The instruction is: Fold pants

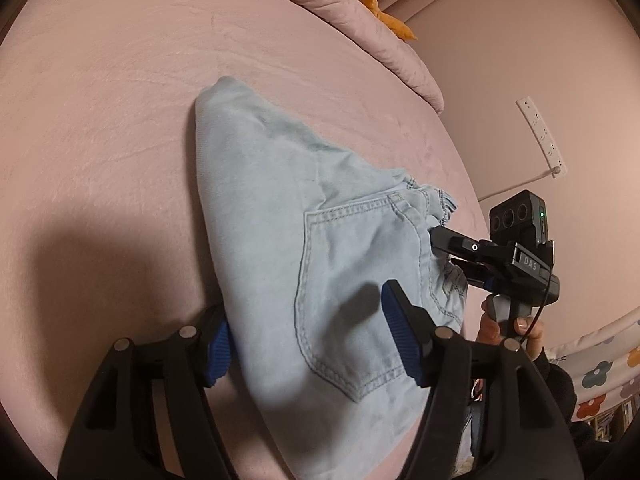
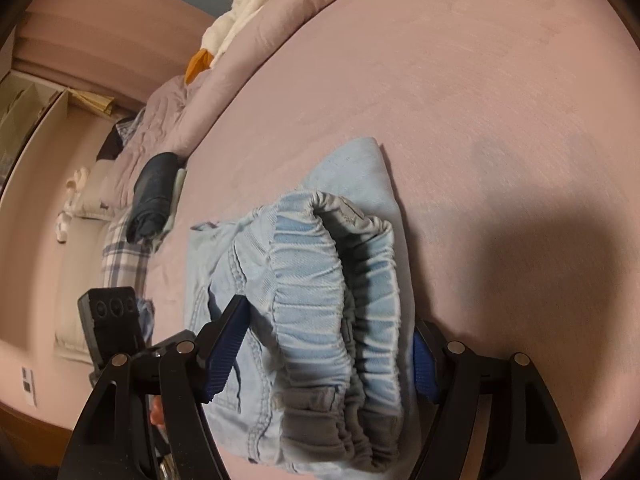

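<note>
A pair of light-blue denim pants (image 1: 320, 248) is seen lying folded into a compact bundle on a pink bedsheet (image 1: 120, 120), back pocket (image 1: 360, 280) uppermost and the gathered elastic waistband (image 2: 340, 280) stacked in layers at one end. The bundle is flanked by both hand-held tools. The left gripper (image 1: 316, 344) is held with its blue-padded jaws standing apart over the pocket side, one pad at the fabric's edge and the other above the denim; no cloth is seen pinched between them. The right gripper (image 2: 328, 360) is set at the waistband end, its jaws likewise spread wide on either side of the gathered elastic, and whether the pads press on the cloth cannot be told with certainty, though the band appears to sit loosely between them. A hand (image 1: 508, 328) is seen on the right tool's grip.

The folding is judged to be at a late stage, with the bundle being squared or readied for a last fold. The next move is thought to call for both jaws to be closed on matching edges so that the layers are carried together without slipping.

Further off, a rolled quilt (image 1: 360, 12), a white plush toy with orange beak (image 2: 224, 36) and a dark rolled garment (image 2: 154, 196) are visible.
</note>
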{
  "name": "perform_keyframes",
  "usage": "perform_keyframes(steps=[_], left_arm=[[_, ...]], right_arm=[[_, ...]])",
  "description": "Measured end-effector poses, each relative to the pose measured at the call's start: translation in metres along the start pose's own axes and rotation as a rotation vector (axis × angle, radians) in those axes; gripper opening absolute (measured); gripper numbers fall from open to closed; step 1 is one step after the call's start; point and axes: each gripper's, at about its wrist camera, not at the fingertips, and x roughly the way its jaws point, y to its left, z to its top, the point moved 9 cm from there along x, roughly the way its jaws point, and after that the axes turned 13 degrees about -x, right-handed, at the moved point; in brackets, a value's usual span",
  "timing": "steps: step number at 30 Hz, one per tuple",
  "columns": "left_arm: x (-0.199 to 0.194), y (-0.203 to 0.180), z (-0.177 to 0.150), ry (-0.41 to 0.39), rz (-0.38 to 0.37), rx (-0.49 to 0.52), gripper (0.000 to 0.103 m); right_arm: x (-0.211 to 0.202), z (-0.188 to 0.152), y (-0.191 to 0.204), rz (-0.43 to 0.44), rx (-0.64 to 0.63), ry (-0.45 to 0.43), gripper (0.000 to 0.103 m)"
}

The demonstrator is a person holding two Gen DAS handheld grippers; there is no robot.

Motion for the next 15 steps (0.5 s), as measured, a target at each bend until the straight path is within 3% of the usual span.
perform_keyframes(steps=[15], left_arm=[[0.0013, -0.0033, -0.0029, -0.007, 0.014, 0.017, 0.066]], right_arm=[[0.0003, 0.0023, 0.0026, -0.012, -0.006, 0.003, 0.075]])
